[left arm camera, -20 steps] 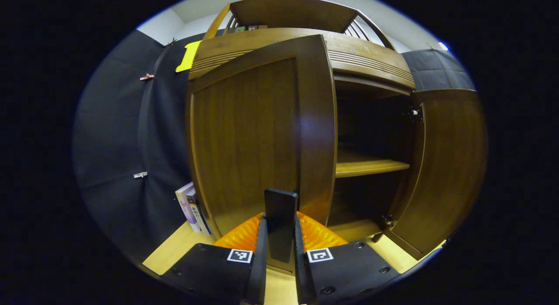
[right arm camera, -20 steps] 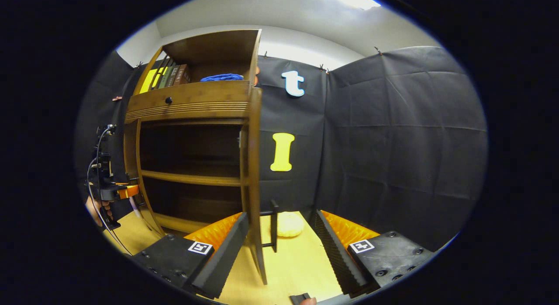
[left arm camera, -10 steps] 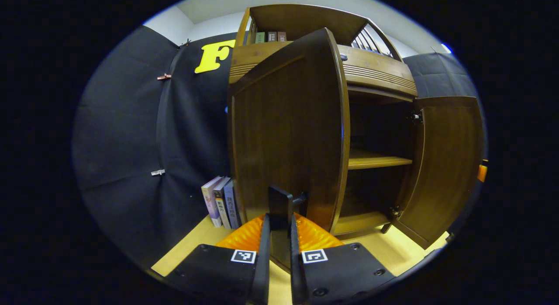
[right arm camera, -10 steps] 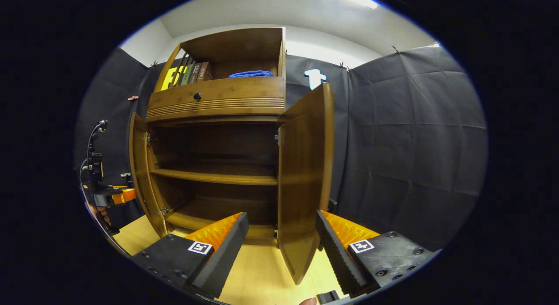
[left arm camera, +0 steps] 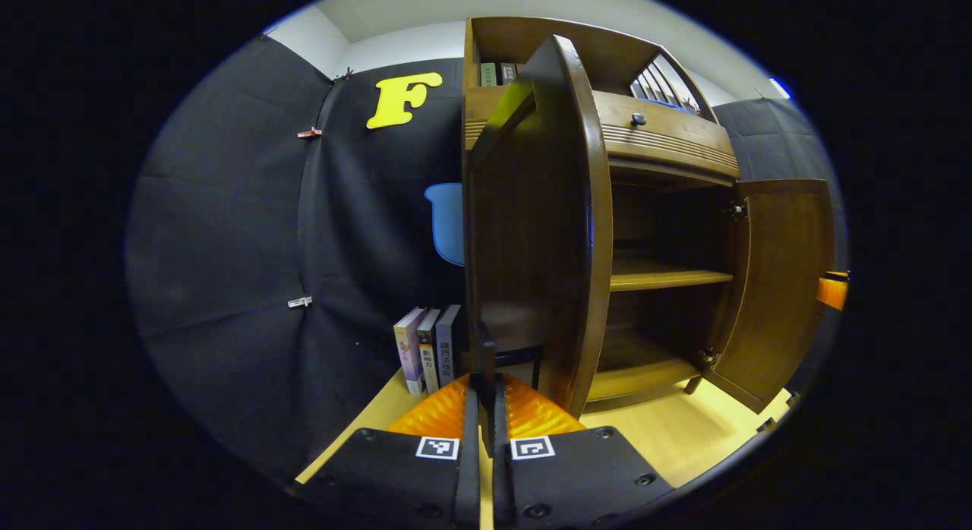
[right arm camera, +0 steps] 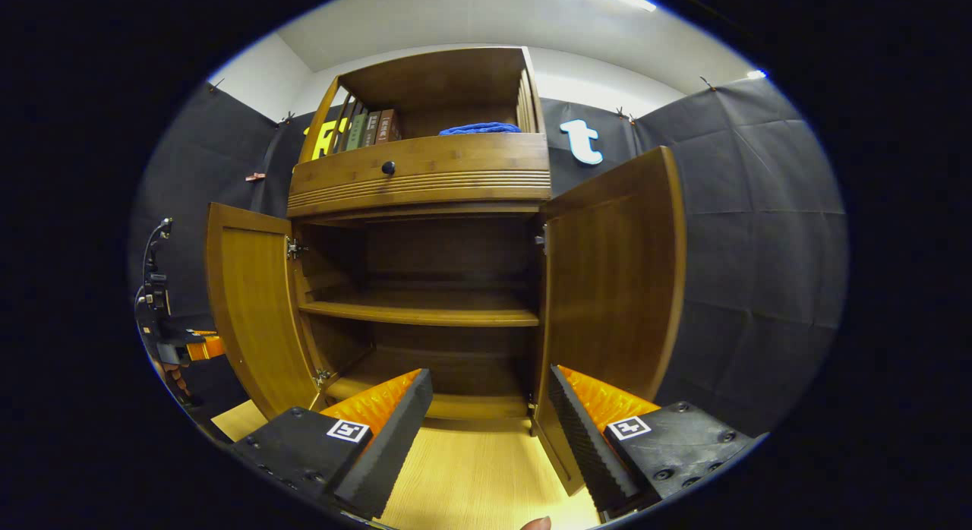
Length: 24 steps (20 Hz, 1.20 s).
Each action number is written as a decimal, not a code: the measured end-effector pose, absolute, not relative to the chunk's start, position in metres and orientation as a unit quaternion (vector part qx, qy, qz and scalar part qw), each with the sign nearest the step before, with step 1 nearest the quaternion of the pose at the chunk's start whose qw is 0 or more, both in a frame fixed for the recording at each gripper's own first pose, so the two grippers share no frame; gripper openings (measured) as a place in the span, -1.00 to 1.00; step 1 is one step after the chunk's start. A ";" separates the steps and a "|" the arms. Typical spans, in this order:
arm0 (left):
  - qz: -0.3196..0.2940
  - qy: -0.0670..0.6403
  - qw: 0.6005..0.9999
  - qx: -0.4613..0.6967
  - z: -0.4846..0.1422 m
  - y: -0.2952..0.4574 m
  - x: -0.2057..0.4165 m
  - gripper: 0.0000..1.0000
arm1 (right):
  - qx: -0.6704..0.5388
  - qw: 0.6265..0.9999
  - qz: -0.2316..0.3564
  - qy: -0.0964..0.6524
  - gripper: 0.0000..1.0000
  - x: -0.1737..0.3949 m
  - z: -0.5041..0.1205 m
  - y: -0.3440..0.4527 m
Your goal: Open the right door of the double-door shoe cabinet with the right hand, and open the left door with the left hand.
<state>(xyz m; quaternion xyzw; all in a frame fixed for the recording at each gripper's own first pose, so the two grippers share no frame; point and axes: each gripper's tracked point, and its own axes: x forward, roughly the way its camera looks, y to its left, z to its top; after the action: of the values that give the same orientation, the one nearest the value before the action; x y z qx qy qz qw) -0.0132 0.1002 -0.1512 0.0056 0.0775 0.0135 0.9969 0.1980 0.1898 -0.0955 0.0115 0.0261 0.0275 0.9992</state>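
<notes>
Both doors [right arm camera: 615,279] swung open, left tool [left arm camera: 481,378] seemingly pinching left handle [left arm camera: 486,348].

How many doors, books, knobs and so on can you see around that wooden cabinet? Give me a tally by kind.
Open cabinet doors: 2, the left door and the right door.
Books standing beside the cabinet: 3.
Drawer knob: 1.
Blue cloth on the top shelf: 1.
Total: 7. The books on the top shelf are too small to count.
</notes>
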 end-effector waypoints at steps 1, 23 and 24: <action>0.011 0.077 0.997 0.008 -0.153 0.107 -0.014 -0.80 | 0.008 0.999 0.032 0.025 0.96 0.204 -0.091 0.194; 0.047 0.056 0.997 0.002 -0.130 0.109 -0.097 -0.81 | 0.026 0.995 0.095 0.022 0.96 0.247 -0.074 0.257; 0.041 0.052 0.998 -0.006 -0.124 0.100 -0.099 -0.75 | 0.025 0.995 0.095 0.022 0.96 0.248 -0.075 0.257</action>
<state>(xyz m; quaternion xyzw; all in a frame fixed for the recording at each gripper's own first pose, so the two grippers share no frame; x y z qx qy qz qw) -0.0992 0.1000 -0.1235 -0.0055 0.0516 0.0409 0.9978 0.2481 0.2565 -0.0749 0.0253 0.0217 0.0945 0.9950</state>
